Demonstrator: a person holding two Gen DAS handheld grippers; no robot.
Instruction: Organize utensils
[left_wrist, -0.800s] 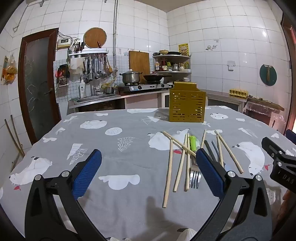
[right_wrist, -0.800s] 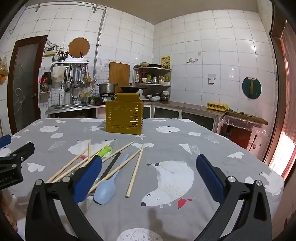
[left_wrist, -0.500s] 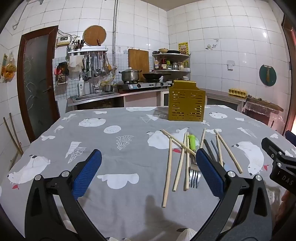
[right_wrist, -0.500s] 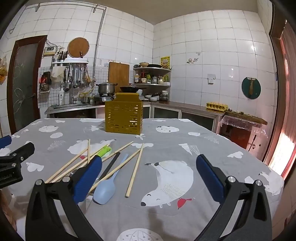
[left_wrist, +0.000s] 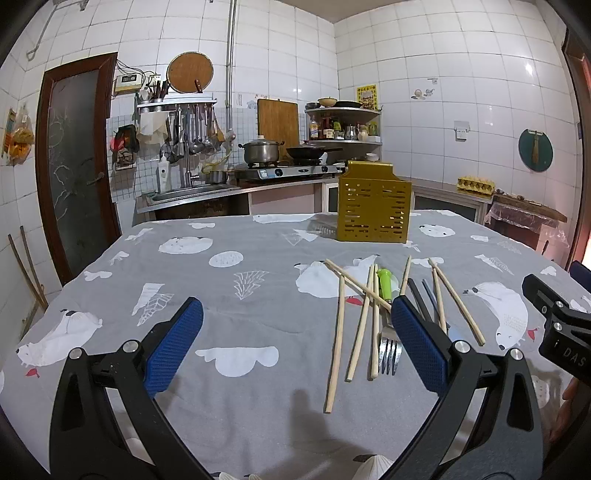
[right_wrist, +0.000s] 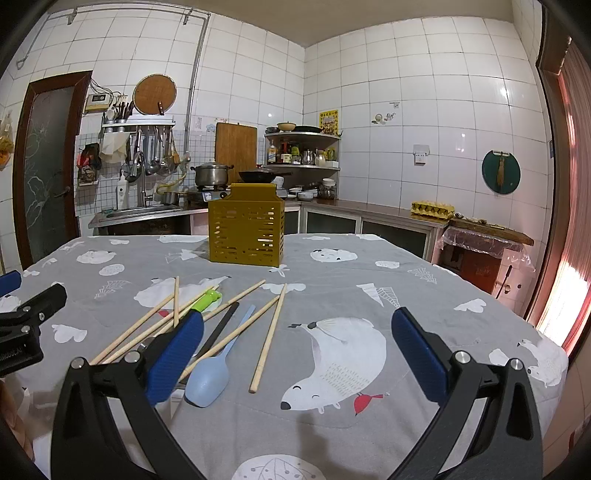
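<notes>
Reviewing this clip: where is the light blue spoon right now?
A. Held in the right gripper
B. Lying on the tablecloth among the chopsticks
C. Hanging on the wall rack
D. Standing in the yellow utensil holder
B. In the right wrist view the light blue spoon lies flat on the tablecloth beside the chopsticks, well in front of the yellow utensil holder; the right gripper is open and empty.

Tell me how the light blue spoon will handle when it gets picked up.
The light blue spoon looks like plastic, so probably light and stiff. It lies flat on the tablecloth, unlikely to roll. A chopstick crosses its handle and may shift when it lifts.
</notes>
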